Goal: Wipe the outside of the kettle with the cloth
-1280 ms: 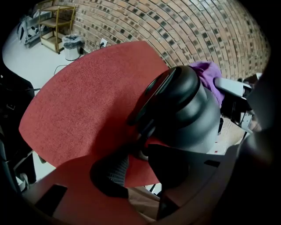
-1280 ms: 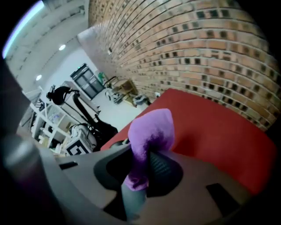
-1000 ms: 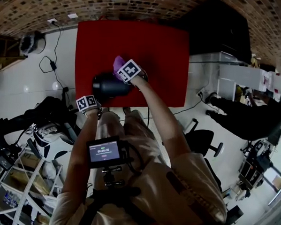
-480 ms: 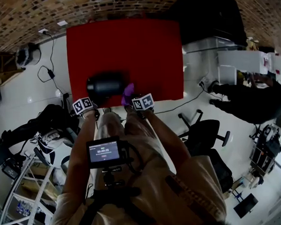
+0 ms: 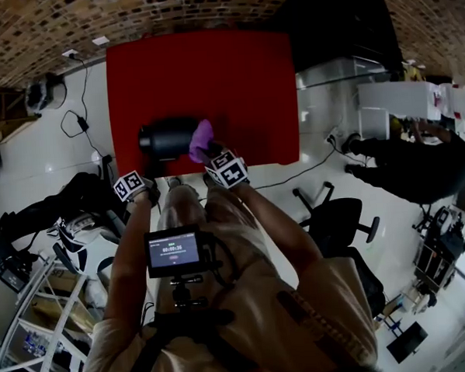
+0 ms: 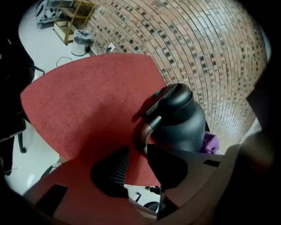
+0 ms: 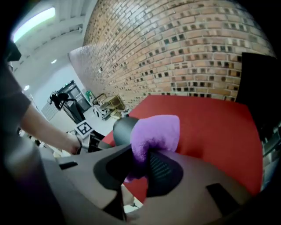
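Right gripper (image 7: 141, 152) brought back from desk (image 5: 234, 72) near edge to kettle (image 5: 164, 138) side; purple cloth (image 7: 156, 132) pinched in its fingers. Kettle by near-left corner. Left gripper (image 6: 138, 152) fingers just closed slightly, spread, nothing between. Wiping stroke judged underway; next: cloth to be pressed, dragged round body.

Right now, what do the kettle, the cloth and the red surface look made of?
Kettle: dark, smooth body with a soft matte sheen. It could be coated metal or plastic; I can't tell which.
Cloth: purple with a fuzzy pile, probably microfibre or terry.
Red surface: fine grainy texture with no gloss. It looks like felt or a fabric covering.
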Tool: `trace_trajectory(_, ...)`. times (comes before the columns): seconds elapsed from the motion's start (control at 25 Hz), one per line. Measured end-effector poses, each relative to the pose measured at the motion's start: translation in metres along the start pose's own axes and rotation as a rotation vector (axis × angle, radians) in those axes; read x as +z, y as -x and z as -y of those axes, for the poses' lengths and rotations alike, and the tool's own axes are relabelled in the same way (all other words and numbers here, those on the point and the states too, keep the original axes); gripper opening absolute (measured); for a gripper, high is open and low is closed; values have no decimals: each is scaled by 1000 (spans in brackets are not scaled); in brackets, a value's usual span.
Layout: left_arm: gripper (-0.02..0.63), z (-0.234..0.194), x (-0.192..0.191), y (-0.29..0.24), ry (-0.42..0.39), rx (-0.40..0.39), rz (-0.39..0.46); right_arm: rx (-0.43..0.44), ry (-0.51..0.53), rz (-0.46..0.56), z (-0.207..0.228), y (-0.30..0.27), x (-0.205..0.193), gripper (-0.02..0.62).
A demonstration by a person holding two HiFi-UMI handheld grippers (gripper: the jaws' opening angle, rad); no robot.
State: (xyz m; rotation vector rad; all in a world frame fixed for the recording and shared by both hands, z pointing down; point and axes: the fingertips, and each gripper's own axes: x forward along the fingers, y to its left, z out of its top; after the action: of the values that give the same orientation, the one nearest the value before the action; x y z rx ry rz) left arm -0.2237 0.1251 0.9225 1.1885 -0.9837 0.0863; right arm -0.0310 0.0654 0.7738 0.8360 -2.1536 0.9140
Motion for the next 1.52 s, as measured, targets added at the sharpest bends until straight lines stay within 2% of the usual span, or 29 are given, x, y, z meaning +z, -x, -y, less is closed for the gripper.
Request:
trace_trajectory(0.08, 120, -5, 6, 4, -7, -17, 79, 18, 35, 44, -15, 5, 28, 95)
trace_trajectory(0.12, 120, -5, 11, 6, -39, -11, 109, 29, 63, 49, -22, 3, 37, 95)
trace_trajectory(0.2, 121, -1, 21, 8, -160, 34, 143, 38, 119, 29, -32, -9, 43, 95)
trace_trajectory(0.24, 143, 3, 24, 7, -239, 65, 141, 39, 139, 11, -34, -17, 42, 95)
trace_trajectory(0.32, 182, 11, 29, 1, -395, 125, 109, 40, 165, -25, -34, -30, 37, 95)
trace_trajectory(0.4, 190, 19, 36, -8, -506, 174, 82, 42, 188, -48, -34, -37, 32, 95)
trace_trajectory(0.48, 195, 21, 43, -12, -547, 249, 52, 46, 195, -58, -33, -40, 28, 95)
trace_trajectory(0.6, 196, 5, 39, -15, -527, 410, -48, 62, 181, -61, -34, -39, 25, 95)
trace_trajectory(0.68, 189, -6, 32, -20, -508, 453, -99, 70, 172, -65, -34, -40, 20, 95)
trace_trajectory(0.72, 181, -4, 30, -22, -499, 441, -110, 72, 168, -68, -34, -40, 18, 95)
trace_trajectory(0.76, 116, 0, 30, -22, -497, 416, -111, 73, 163, -72, -34, -42, 16, 95)
trace_trajectory(1.0, 117, 43, 55, -13, -623, 308, 6, 86, 108, -61, -26, -43, 10, 95)
trace_trajectory(1.16, 111, 82, 69, -2, -714, 247, 74, 102, -4, -80, -7, -38, -12, 95)
trace_trajectory(1.28, 114, 106, 74, 1, -772, 257, 93, 81, -99, -101, 17, -29, -42, 95)
trace_trajectory(1.36, 114, 123, 74, 0, -858, 268, 87, 45, -134, -98, 36, -17, -52, 95)
trace_trajectory(1.52, 113, 156, 71, 1, -1087, 299, 79, 14, -185, -55, 58, 4, -59, 95)
